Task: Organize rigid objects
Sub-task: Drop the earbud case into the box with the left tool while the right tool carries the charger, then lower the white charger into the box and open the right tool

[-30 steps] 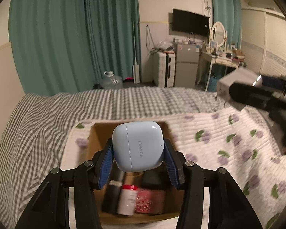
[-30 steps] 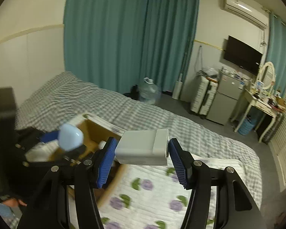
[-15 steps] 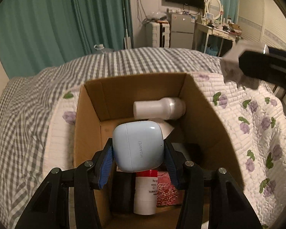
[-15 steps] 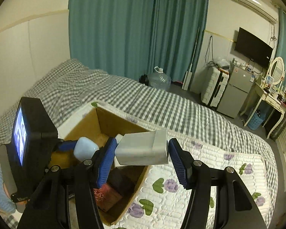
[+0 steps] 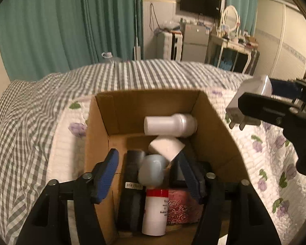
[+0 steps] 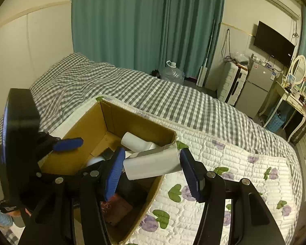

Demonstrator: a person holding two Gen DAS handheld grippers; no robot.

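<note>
left tongs (image 5: 148, 175) spread over box (image 5: 100, 134) | earbud case (image 5: 153, 171) loose inside, near middle | right tongs (image 6: 152, 168) pinching charger (image 6: 153, 163) at box's right rim | risk: early release bounces charger off rim onto bed (image 6: 193, 110)

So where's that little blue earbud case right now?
In the left wrist view, the blue earbud case sits inside the cardboard box, between the open left gripper fingers, above the red-capped bottle.

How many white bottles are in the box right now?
2. One white bottle lies on its side at the cardboard box's far wall; the red-banded bottle is at the near end. Others may be hidden underneath.
</note>
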